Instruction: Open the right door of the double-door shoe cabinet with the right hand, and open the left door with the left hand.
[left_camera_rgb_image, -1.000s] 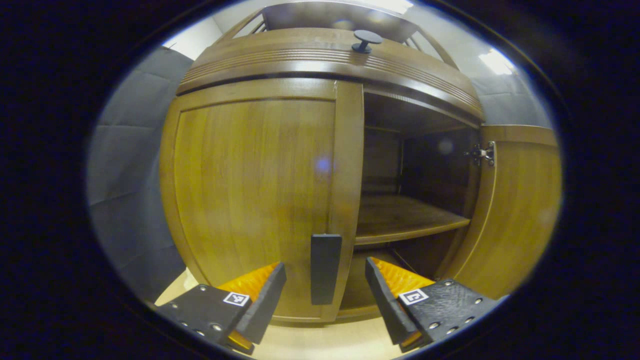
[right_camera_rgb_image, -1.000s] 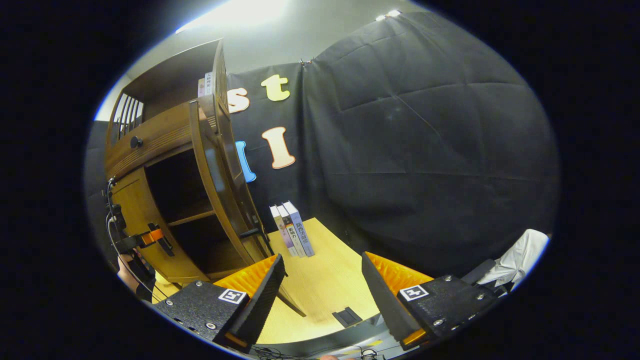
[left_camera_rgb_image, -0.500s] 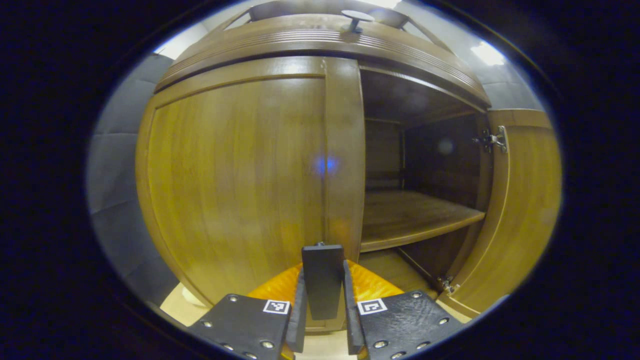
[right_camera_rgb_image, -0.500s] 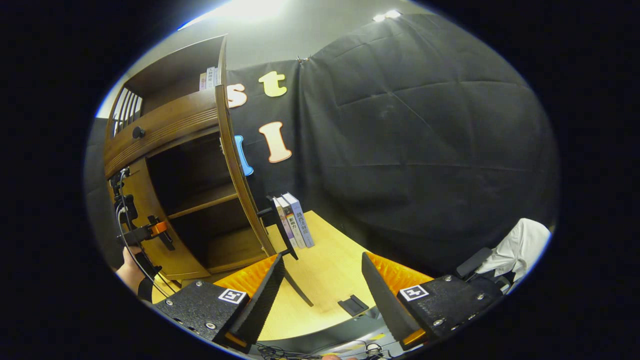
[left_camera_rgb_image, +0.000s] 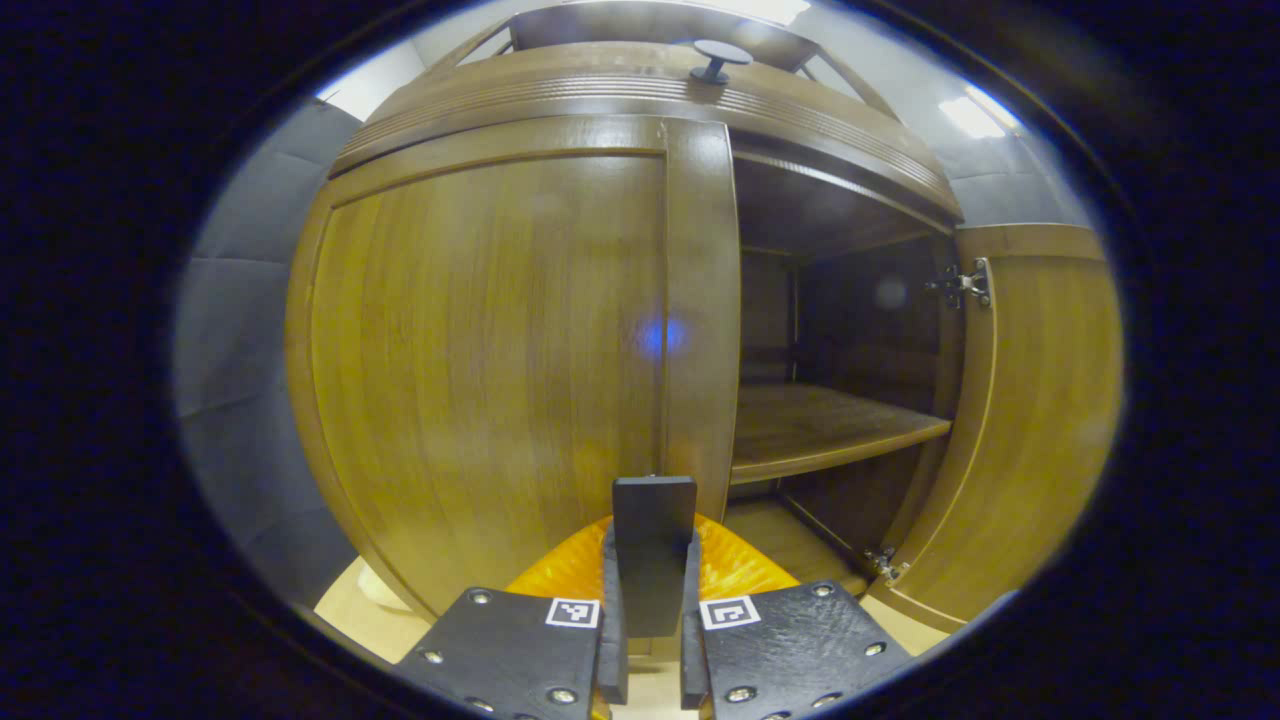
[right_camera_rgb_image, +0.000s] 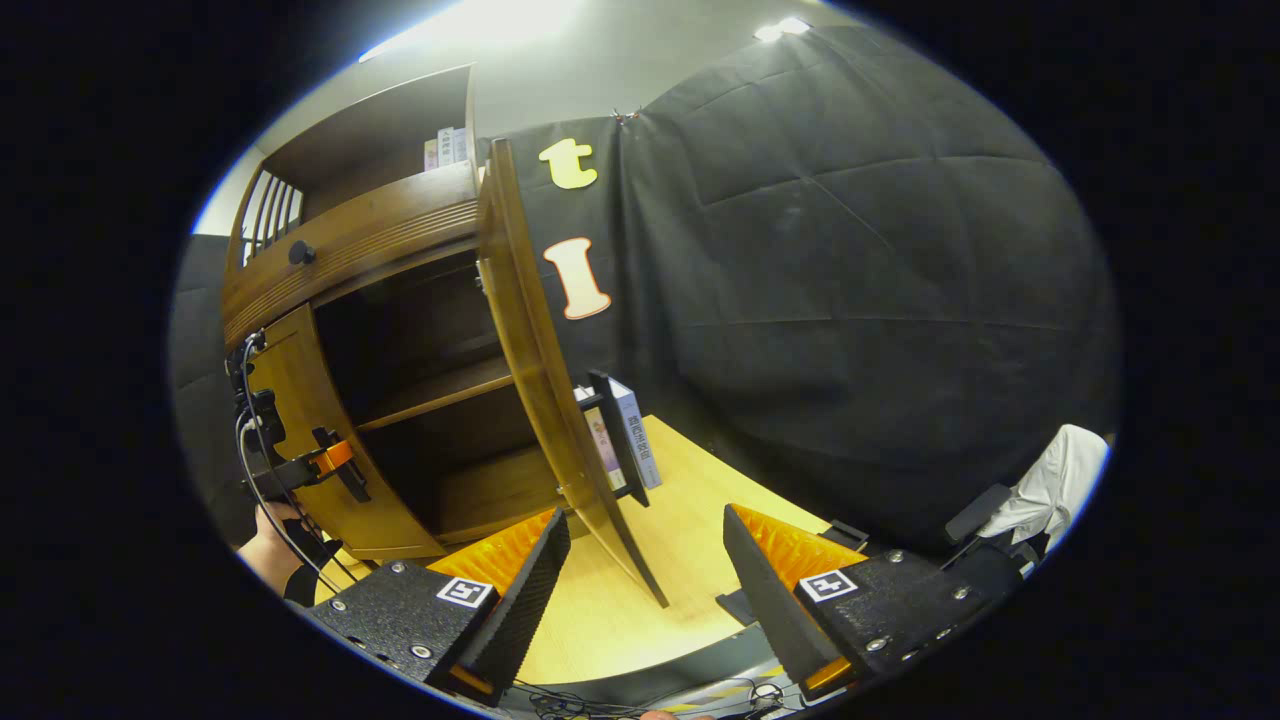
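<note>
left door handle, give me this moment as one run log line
left hand-held gripper: shut on left door handle | left door: closed | right door: open | right hand-held gripper: open, holding nothing

— What's my left hand-held gripper (left_camera_rgb_image: 650, 640) doing?
— I've got both fingers pressed on the door handle (left_camera_rgb_image: 653, 550).
— And my right hand-held gripper (right_camera_rgb_image: 645, 580)?
— Its fingers stand wide apart, holding nothing.
</note>
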